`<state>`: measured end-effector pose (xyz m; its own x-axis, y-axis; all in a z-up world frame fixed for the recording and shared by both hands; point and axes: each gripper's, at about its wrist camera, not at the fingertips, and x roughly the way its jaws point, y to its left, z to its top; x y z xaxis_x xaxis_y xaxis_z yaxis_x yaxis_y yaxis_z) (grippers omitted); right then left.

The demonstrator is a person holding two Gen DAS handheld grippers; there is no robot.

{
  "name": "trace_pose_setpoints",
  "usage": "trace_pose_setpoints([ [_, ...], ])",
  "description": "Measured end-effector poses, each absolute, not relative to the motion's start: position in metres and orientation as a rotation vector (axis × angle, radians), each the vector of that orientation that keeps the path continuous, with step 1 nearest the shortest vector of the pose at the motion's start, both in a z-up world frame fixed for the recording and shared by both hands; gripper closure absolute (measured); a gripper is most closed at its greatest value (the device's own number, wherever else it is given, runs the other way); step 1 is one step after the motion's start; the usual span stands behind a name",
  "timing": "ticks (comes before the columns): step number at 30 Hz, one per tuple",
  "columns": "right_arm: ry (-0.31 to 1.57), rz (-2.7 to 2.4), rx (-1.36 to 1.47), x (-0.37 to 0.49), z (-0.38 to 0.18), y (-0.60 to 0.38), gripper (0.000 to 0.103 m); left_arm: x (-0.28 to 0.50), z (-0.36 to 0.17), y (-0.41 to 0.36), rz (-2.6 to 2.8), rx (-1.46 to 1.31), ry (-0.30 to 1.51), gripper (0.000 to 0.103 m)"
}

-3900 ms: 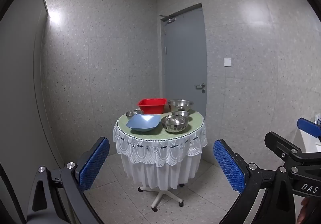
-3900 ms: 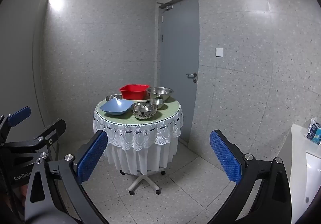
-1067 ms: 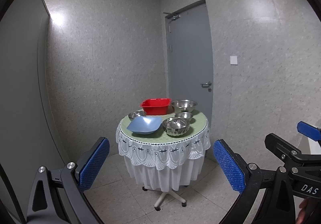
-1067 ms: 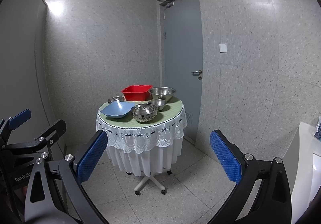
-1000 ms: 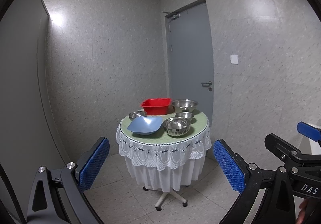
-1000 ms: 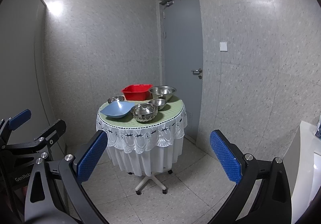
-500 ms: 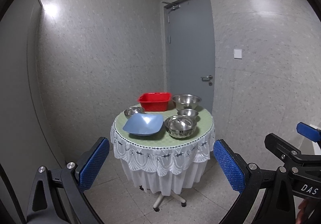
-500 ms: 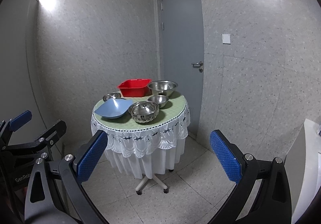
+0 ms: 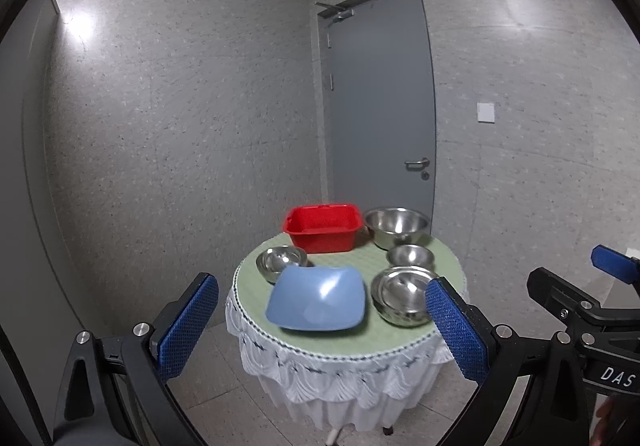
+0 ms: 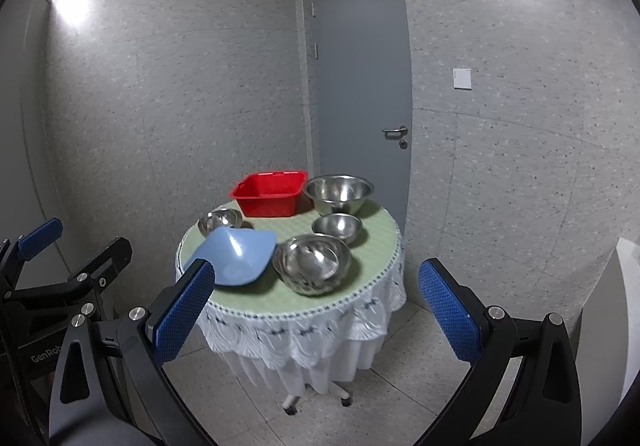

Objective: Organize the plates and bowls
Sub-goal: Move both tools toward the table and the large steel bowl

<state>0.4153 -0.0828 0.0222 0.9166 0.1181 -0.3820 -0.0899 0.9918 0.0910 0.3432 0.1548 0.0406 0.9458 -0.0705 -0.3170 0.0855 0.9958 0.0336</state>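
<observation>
A small round table (image 9: pixel 348 338) (image 10: pixel 372 242) with a green top and white lace skirt holds a blue square plate (image 9: pixel 318 298) (image 10: pixel 240 256), a red tub (image 9: pixel 324 227) (image 10: pixel 270 193) and several steel bowls: a large one (image 9: pixel 396 226) (image 10: pixel 339 192), a small one (image 9: pixel 410 256) (image 10: pixel 337 227), a front one (image 9: pixel 400 298) (image 10: pixel 312 264) and a left one (image 9: pixel 281 261) (image 10: pixel 220 220). My left gripper (image 9: pixel 320 320) and right gripper (image 10: pixel 316 306) are both open and empty, short of the table's near edge.
A grey door (image 9: pixel 380 98) (image 10: pixel 360 62) stands behind the table in the corner. Speckled grey walls close in on both sides. A white counter edge (image 10: pixel 624 306) is at the far right. The tiled floor (image 10: pixel 384 386) lies below.
Both grippers have moved closer to the table and higher, so the dishes look larger and are seen more from above. Nothing on the table has moved.
</observation>
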Motion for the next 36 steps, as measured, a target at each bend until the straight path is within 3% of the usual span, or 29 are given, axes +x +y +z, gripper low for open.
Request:
trace_pose_setpoints([
  [19, 0.493, 0.073, 0.111, 0.585, 0.023, -0.082, 0.0, 0.573, 0.062, 0.143, -0.151, 0.031, 0.431, 0.001],
  [36, 0.797, 0.167, 0.007, 0.869, -0.054, -0.179, 0.0, 0.921, 0.027, 0.025, -0.002, -0.112, 0.779, 0.001],
])
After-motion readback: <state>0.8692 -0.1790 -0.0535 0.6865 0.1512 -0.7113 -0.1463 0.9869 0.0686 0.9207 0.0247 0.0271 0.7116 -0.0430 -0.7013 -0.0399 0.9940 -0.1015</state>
